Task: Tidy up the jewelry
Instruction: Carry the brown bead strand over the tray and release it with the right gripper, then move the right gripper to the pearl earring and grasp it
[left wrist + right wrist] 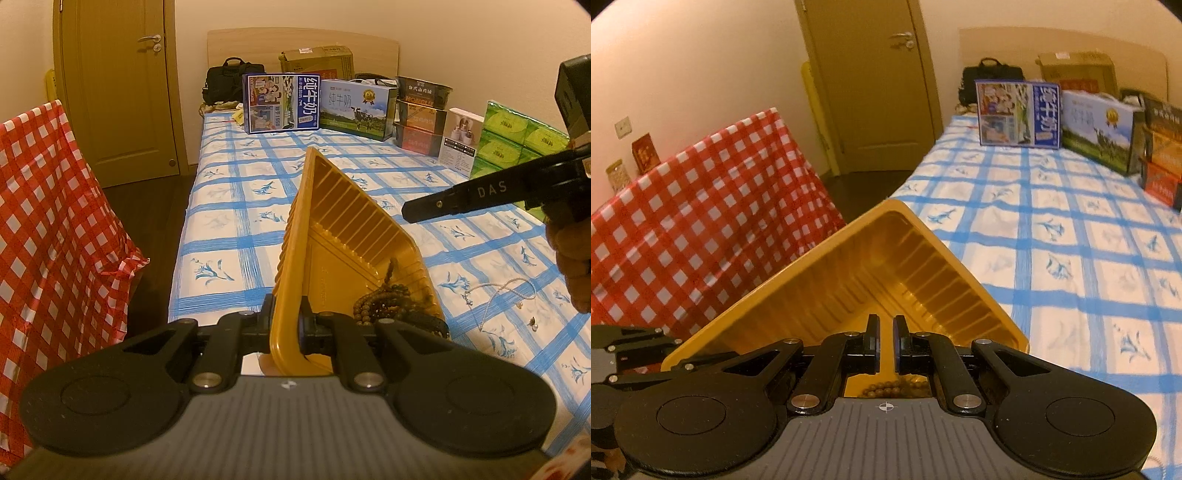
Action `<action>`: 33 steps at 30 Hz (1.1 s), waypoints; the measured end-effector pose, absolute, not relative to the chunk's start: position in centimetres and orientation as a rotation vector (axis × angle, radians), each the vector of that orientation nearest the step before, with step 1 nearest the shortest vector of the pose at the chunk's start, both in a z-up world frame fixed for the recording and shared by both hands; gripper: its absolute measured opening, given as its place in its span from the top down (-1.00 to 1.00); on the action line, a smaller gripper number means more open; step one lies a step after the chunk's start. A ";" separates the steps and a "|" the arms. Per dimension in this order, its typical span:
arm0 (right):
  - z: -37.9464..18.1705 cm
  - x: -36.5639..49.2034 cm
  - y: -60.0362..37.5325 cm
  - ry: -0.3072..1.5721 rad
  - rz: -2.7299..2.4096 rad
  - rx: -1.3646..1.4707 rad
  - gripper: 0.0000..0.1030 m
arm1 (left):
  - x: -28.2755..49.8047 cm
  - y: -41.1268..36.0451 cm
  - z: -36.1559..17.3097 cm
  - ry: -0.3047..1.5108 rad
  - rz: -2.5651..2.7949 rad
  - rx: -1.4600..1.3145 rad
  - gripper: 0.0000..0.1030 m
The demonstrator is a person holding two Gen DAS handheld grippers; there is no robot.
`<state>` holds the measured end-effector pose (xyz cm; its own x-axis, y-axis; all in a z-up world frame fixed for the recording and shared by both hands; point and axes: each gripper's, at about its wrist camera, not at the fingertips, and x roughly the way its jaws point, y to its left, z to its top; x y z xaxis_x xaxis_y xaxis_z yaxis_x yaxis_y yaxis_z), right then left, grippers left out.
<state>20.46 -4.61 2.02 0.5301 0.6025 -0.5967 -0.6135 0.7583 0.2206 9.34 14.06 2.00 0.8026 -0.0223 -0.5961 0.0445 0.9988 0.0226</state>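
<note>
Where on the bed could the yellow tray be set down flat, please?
The checked bedspread lies bare between the yellow tray and the row of boxes at the headboard. It is crowded to the tray's right, where a pearl necklace and small pieces lie loose.
</note>
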 end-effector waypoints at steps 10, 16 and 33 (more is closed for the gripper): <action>2.8 19.7 -7.3 0.686 0.688 0.022 0.86 | 9.3 14.3 1.9 0.638 -0.035 0.034 0.82; 1.8 17.6 -11.7 0.669 0.574 0.033 0.63 | 9.3 14.4 1.9 0.637 -0.036 0.036 0.82; -2.9 11.6 -22.2 0.713 0.292 0.037 0.23 | 9.3 14.5 2.1 0.638 -0.035 0.040 0.82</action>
<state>11.63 -22.25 -2.88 0.7176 0.2768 -0.6391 -0.2514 0.9587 0.1329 9.26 14.49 2.07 0.8026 -0.0198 -0.5962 0.0446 0.9986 0.0269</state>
